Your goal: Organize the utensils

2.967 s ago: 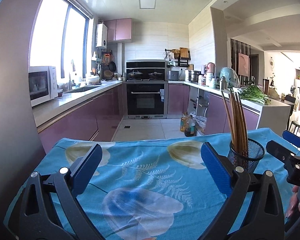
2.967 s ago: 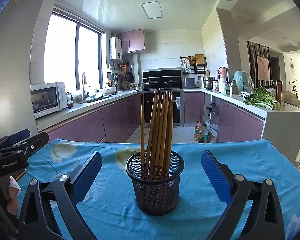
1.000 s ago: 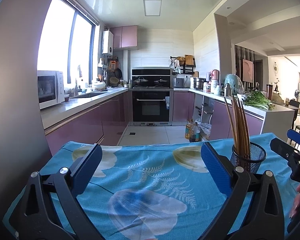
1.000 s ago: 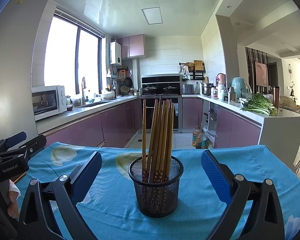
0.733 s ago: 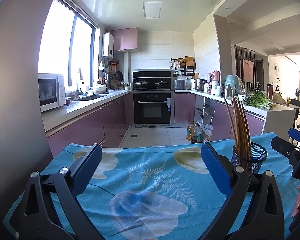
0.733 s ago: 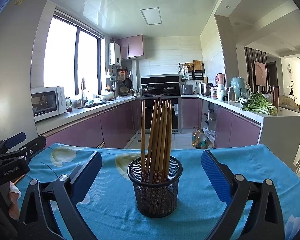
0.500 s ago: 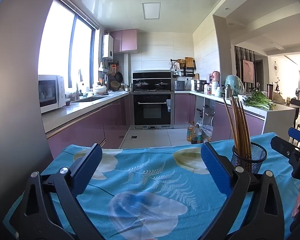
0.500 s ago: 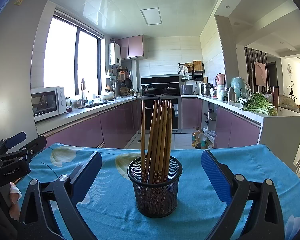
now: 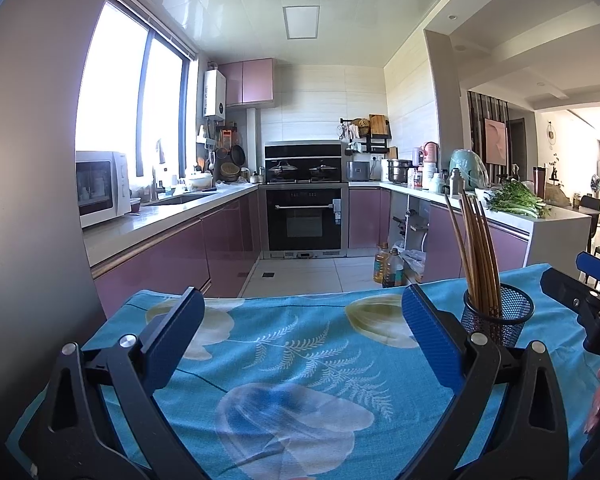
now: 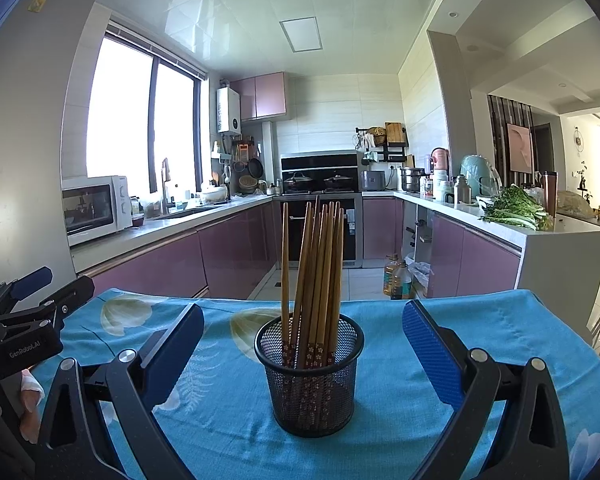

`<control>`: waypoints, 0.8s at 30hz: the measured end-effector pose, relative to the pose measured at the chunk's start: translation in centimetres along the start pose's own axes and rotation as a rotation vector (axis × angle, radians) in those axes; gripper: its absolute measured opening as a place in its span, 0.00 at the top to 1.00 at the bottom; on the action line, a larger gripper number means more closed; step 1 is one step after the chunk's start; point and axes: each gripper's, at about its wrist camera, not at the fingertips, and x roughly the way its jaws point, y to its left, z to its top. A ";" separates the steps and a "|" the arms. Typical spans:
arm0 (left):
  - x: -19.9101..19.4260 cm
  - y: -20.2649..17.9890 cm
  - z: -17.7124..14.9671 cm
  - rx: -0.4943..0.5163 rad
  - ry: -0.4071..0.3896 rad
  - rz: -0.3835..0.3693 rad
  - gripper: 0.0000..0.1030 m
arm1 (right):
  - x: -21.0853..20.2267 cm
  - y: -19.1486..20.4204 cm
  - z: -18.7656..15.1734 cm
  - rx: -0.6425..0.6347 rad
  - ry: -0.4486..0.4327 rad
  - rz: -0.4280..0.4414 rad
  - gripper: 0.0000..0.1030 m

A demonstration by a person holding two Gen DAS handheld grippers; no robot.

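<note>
Chopsticks (image 10: 314, 276) stand near-upright in mesh cup (image 10: 309, 376) on the cloth-covered counter (image 10: 480, 332), toward its right edge. Right gripper (image 10: 303, 354) is wide, empty, cup dead ahead between fingers. Left gripper (image 9: 300, 336) is wide, empty, cup off to its right. Right is nearer.

My right tool (image 10: 302, 344) faces the mesh cup (image 10: 309, 380) standing on the table (image 10: 480, 332), chopsticks (image 10: 314, 280) upright in it. My left tool (image 9: 300, 332) sits to its left, over bare cloth.
</note>
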 end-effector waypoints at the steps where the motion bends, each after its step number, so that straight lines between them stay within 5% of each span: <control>1: 0.0 0.0 0.0 0.000 0.000 0.001 0.06 | 0.0 0.0 0.0 -0.002 0.001 -0.001 0.07; 24: 0.0 0.0 -0.1 0.000 0.001 0.000 0.05 | 0.0 0.3 0.3 0.003 -0.005 -0.006 0.07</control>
